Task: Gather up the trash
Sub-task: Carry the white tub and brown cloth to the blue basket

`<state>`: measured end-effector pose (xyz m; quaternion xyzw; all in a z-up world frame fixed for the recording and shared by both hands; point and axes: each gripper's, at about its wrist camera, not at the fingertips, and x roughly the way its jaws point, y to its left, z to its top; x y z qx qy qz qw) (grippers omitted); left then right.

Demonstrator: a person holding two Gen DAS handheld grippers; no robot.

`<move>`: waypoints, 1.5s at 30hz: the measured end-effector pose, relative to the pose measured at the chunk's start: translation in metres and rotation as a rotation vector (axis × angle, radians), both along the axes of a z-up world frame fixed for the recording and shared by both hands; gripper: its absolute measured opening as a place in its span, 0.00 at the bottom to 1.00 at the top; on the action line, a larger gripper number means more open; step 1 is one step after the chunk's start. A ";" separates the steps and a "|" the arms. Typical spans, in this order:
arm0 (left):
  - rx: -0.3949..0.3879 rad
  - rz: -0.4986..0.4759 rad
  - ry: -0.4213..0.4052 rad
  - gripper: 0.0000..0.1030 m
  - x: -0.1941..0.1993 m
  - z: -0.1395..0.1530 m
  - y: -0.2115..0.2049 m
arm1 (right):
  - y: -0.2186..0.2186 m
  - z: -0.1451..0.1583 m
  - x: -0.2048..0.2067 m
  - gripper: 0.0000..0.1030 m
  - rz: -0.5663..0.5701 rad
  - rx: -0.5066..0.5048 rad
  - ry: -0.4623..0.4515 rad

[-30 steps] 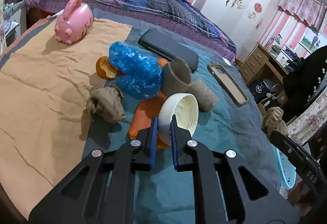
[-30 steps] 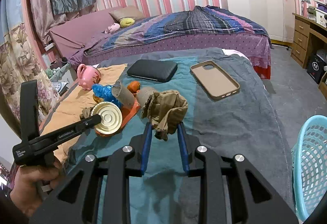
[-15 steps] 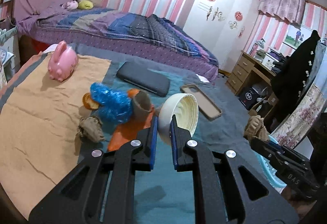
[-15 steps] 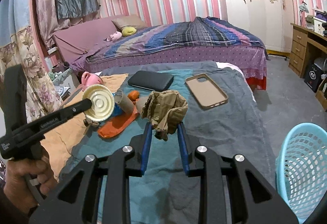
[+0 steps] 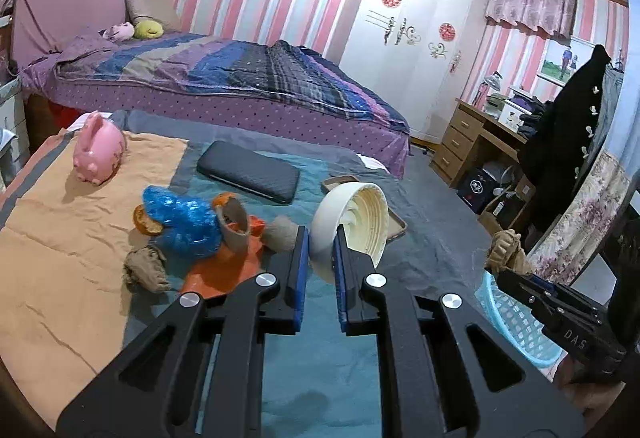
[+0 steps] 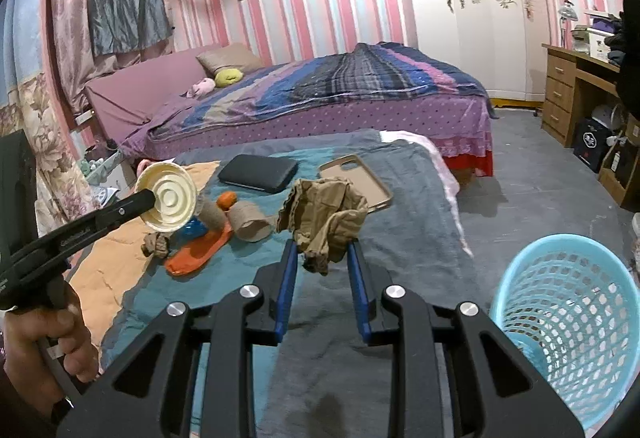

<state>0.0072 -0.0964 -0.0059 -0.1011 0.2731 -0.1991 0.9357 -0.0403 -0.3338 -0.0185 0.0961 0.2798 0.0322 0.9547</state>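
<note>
Left wrist view. Left gripper point(image 5: 320, 246): fingers pinching the rim of a cream lid point(image 5: 352, 226), held on edge above the blanket-covered surface point(image 5: 432, 250). On the surface: pink pig point(image 5: 98, 152) near the far left corner on a tan cloth point(image 5: 60, 258); black case point(image 5: 248, 172) toward the far edge; blue wrapper point(image 5: 184, 222), cardboard tube point(image 5: 236, 226) and orange sheet point(image 5: 224, 270) clustered mid-surface; paper wad point(image 5: 146, 270) just left of the sheet. Right gripper point(image 5: 508, 266) at the right, clamping brown crumpled paper point(image 5: 506, 250) over the rim of a blue basket point(image 5: 516, 326).

Right wrist view. Right gripper point(image 6: 322, 250): fingers pinching brown crumpled paper point(image 6: 324, 210), lifted clear of the surface point(image 6: 400, 238). Blue basket point(image 6: 568, 318) on the floor beside the surface's right edge, lower right. Phone case point(image 6: 360, 178) flat near the far right corner. Left gripper point(image 6: 160, 198) at the left, in a hand point(image 6: 44, 342), holding the cream lid point(image 6: 168, 196) aloft over the trash cluster: tube point(image 6: 250, 224), orange sheet point(image 6: 200, 250), wad point(image 6: 156, 244).
</note>
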 end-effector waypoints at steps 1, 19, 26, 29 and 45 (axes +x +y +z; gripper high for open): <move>0.002 -0.005 -0.003 0.10 0.000 0.001 -0.004 | -0.003 0.000 -0.001 0.25 -0.004 0.000 -0.002; -0.035 -0.159 -0.021 0.10 -0.016 0.006 -0.079 | -0.093 0.002 -0.042 0.25 -0.189 0.031 -0.022; -0.038 -0.164 -0.006 0.10 -0.014 0.000 -0.096 | -0.115 0.000 -0.054 0.25 -0.236 0.028 -0.018; -0.037 -0.169 -0.008 0.10 -0.013 0.001 -0.103 | -0.121 0.000 -0.059 0.25 -0.252 0.029 -0.011; 0.007 -0.235 -0.012 0.10 -0.025 -0.006 -0.146 | -0.145 0.015 -0.096 0.25 -0.363 -0.015 -0.037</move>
